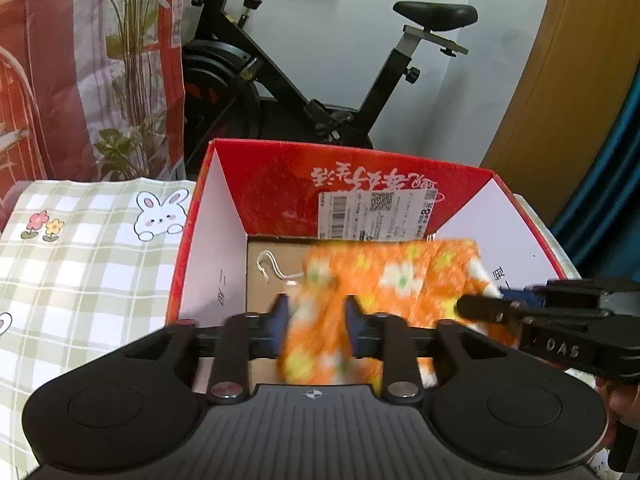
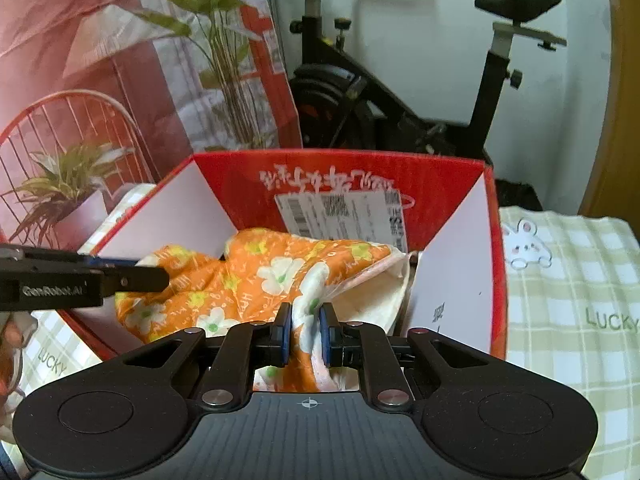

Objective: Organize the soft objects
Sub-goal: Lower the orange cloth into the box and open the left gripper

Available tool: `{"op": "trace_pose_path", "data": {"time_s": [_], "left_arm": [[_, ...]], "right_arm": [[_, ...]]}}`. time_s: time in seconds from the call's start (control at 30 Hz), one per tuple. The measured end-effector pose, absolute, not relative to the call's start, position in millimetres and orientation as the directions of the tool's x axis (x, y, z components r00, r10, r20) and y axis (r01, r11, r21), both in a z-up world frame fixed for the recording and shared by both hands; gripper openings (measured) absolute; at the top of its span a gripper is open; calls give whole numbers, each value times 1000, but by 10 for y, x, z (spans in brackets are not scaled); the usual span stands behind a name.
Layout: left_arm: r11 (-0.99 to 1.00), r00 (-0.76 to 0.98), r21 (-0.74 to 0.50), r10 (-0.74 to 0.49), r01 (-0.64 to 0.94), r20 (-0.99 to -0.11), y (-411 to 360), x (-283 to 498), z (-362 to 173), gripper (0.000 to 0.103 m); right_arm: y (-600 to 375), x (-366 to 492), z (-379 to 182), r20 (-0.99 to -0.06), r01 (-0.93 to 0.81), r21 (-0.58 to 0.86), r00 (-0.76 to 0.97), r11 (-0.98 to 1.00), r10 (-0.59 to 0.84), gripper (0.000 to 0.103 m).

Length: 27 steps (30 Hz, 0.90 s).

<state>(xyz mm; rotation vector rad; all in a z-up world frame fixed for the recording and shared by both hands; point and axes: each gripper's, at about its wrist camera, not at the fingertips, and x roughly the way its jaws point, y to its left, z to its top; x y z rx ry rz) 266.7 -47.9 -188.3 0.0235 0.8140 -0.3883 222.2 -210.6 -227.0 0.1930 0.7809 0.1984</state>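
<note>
While both grippers hold the orange floral cloth (image 2: 240,276) over the open red box (image 1: 276,184), it hangs partly inside the box and partly draped toward the near rim. No part looks folded flat yet.

Left gripper (image 1: 316,322): fingers drawn narrow, a bunched fold of the cloth pinched between the blue pads (image 1: 280,316). The left wrist view is blurred around the fabric, so how deep the fold sits in the grip cannot be told. In the right wrist view this gripper comes in from the left edge and meets the cloth's left corner.

Right gripper (image 2: 306,326): fingers also narrow, clamped on a fold near the cloth's near right edge. Pale lining shows beside the pinch.

Judgement: a two-point hold suits a limp item. One pinch would let it collapse into a wad; two, set apart, keep it spread enough to steer over the box walls. The box's flaps stand up, which makes a funnel, likely the reason the cloth is brought in from above rather than pushed from the side.

Box contents: bare cardboard floor on the left with a small white string loop (image 1: 272,266) lying on it. A shipping label (image 1: 376,216) is stuck to the far inner wall.

Surroundings: the box sits on a checked tablecloth (image 1: 80,264) with a rabbit print. An exercise bike (image 1: 320,80) stands behind and a potted plant (image 2: 68,184) to the left.

Risk, as judged: cloth snagging on the near rim if released unevenly.
</note>
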Motion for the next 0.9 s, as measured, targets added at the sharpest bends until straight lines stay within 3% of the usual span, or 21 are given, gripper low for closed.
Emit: {"op": "trace_pose_path", "data": {"time_s": [0.23,0.37,0.5,0.57,0.63,0.7,0.83,0.9], "left_arm": [[931,637,-134,-333,339,-695,-481,2677,-1828,42],[928,641,-123,-334,350,-691,-496,2633,-1825,42],[923,654,-107,-340,370,-676,-505,2565,-1778,50],[921,662,-101,-342,375,-667,-508,2526,-1744,58],[919,665,-98,-347,382,-661,-512,2482,-1711,62],[917,670,-92,-349,388,-655,-510,2426,-1673,71],[913,689,-90,-362,398,-628,-485,2272,-1557,98],[913,697,-89,-365,399,-618,-468,2201,-1497,100]], "right_arm": [[-1923,2341,-2302,-712,-127,261,644,957,279,13],[-1780,2390,-2320,-745,-122,186,629,975,221,16],[-1804,2325,-2276,-750,-83,123,645,989,148,32],[-1822,2267,-2216,-741,-76,105,659,992,129,46],[-1852,2199,-2149,-725,-68,101,678,993,120,66],[-1879,2130,-2068,-708,-62,99,697,993,114,74],[-1910,1957,-1896,-667,-54,104,737,993,110,102],[-1933,1865,-1816,-652,-51,108,750,993,109,103]]}}
